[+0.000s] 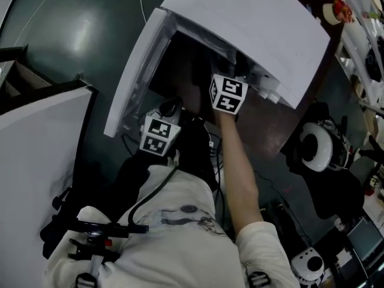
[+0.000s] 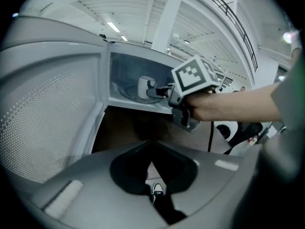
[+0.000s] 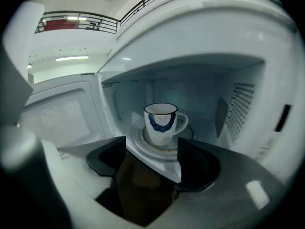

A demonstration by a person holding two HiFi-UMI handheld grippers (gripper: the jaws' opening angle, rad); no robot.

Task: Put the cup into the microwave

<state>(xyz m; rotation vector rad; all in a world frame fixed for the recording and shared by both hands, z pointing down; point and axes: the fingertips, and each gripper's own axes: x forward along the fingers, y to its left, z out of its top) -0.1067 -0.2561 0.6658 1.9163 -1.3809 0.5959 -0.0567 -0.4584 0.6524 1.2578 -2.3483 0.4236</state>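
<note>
A white cup (image 3: pixel 161 123) with a blue pattern and a dark rim stands upright on the glass turntable (image 3: pixel 136 138) inside the open white microwave (image 1: pixel 252 23). Its handle points right in the right gripper view. My right gripper (image 3: pixel 150 149) is open just outside the cavity's mouth, its jaws apart and clear of the cup, nothing between them. The left gripper view shows the same cup (image 2: pixel 144 86) beyond the right gripper (image 2: pixel 161 92). My left gripper (image 2: pixel 152 168) hangs back below the microwave's open door (image 2: pixel 47 109), jaws together and empty.
The door (image 1: pixel 135 77) swings out to the left. The microwave sits on a dark brown table (image 1: pixel 264 122). A white panel (image 1: pixel 36 137) stands at the left. A white round device (image 1: pixel 315 146) and cables lie on the floor at the right.
</note>
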